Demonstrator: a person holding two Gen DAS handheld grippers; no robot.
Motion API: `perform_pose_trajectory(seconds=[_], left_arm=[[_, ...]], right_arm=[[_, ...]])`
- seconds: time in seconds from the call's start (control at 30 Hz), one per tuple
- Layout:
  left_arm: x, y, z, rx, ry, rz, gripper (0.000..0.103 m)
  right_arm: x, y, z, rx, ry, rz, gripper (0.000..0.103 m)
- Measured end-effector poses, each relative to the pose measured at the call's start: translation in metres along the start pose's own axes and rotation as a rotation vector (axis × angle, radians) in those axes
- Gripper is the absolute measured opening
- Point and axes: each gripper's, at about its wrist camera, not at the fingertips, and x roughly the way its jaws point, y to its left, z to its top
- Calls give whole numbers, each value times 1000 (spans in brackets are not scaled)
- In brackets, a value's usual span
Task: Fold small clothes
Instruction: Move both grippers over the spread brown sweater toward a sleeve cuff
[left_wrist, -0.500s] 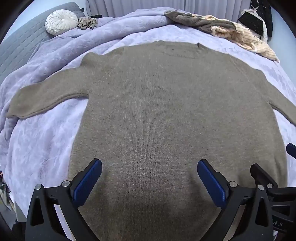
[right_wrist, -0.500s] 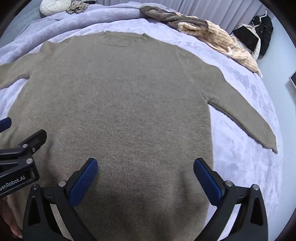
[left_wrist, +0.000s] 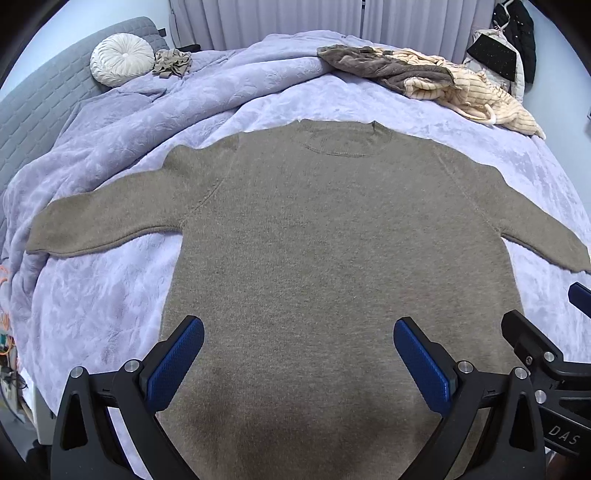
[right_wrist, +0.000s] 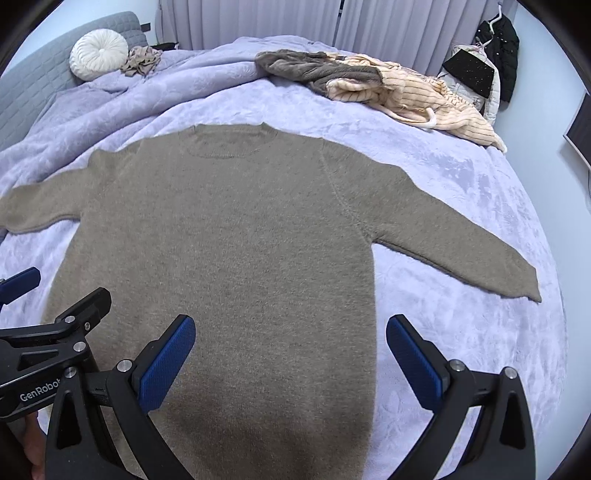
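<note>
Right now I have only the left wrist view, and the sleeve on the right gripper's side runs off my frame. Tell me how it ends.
Observer: In the right wrist view that sleeve lies straight and flat on the blanket, cuff unfolded.
Operator: Report the right gripper.
Observer: The right gripper is open, holding nothing: one finger over the sweater, the other past its side edge, over blanket.

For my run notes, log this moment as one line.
stage: pre-fold | sweater: flat on bed, sleeves out | left gripper: open, empty | right gripper: open, empty
</note>
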Motion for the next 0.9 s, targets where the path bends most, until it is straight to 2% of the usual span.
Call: perform_pose_trajectory(seconds=[0.23,0.5,0.9], left_arm=[[-19,-1,6,23,-28,1,103],[-30,-13,18,35,-49,-32,103],[-28,-68,34,118,-69,-44,103]], right_arm=[[-21,-11,3,22,-52,14,103],[-32,-37,11,97,-97,3,103],[-29,-96,9,196,-107,-40,103]])
